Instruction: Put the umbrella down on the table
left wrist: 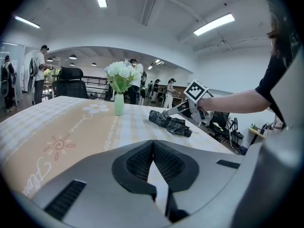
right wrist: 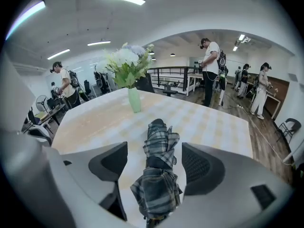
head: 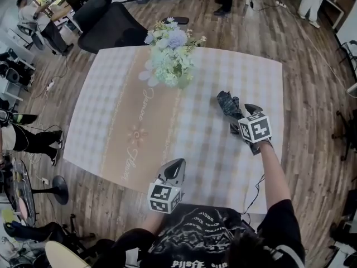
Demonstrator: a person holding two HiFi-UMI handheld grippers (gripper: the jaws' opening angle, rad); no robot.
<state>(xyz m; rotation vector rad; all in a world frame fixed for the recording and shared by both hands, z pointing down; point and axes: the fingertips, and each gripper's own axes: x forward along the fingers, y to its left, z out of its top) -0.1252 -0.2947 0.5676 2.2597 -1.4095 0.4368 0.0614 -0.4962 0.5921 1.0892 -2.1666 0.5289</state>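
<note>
A folded dark plaid umbrella (head: 227,104) lies on the checked tablecloth at the table's right side. In the right gripper view the umbrella (right wrist: 157,170) stretches away between the jaws, with a gap on each side and neither pad touching it. My right gripper (head: 241,116) stands open just above its near end; the left gripper view shows this gripper (left wrist: 178,109) beside the umbrella (left wrist: 170,122). My left gripper (head: 176,165) hovers over the table's near edge, shut with nothing in it, its tips (left wrist: 153,142) meeting.
A green vase of pale flowers (head: 170,57) stands at the table's far middle. The table (head: 111,121) carries a beige runner down its centre. A black office chair (head: 109,24) sits behind the far edge. Several people stand in the room beyond.
</note>
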